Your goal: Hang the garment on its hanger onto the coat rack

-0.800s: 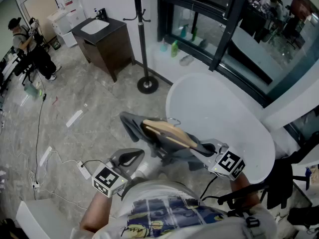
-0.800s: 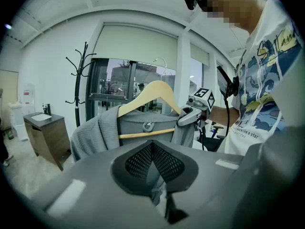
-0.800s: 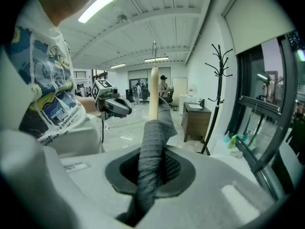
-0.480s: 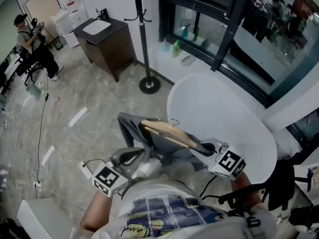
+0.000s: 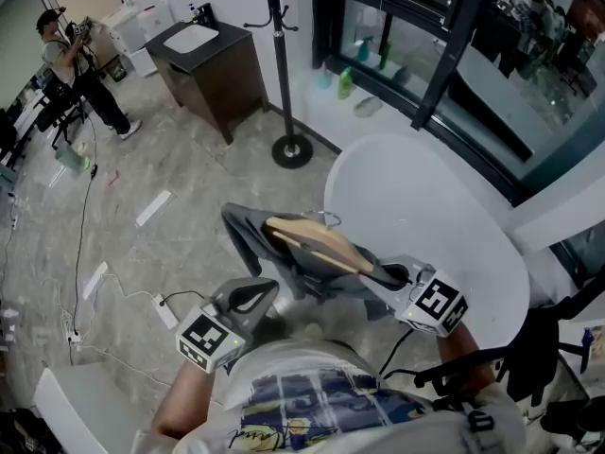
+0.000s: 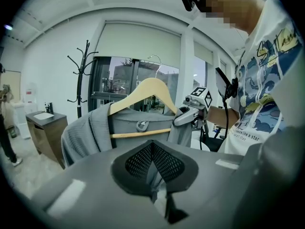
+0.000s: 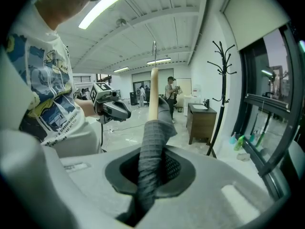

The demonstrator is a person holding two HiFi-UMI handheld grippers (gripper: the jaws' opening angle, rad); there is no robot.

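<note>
A grey garment hangs on a pale wooden hanger in front of my chest, beside the white table. My right gripper is shut on the cloth-covered end of the hanger; in the right gripper view the sleeve fills the gap between the pads. My left gripper sits lower at the garment's near edge. In the left gripper view its pads close on a fold of grey cloth, with the hanger upright beyond. The black coat rack stands ahead by the window, apart from the garment.
A round white table lies to my right. A dark cabinet with a sink stands left of the rack's base. Cables and a power strip trail over the floor. A person stands far left.
The view has shifted a little toward the coat rack. Both grippers hold the garment and hanger in the same pose. The person at far left has moved.
</note>
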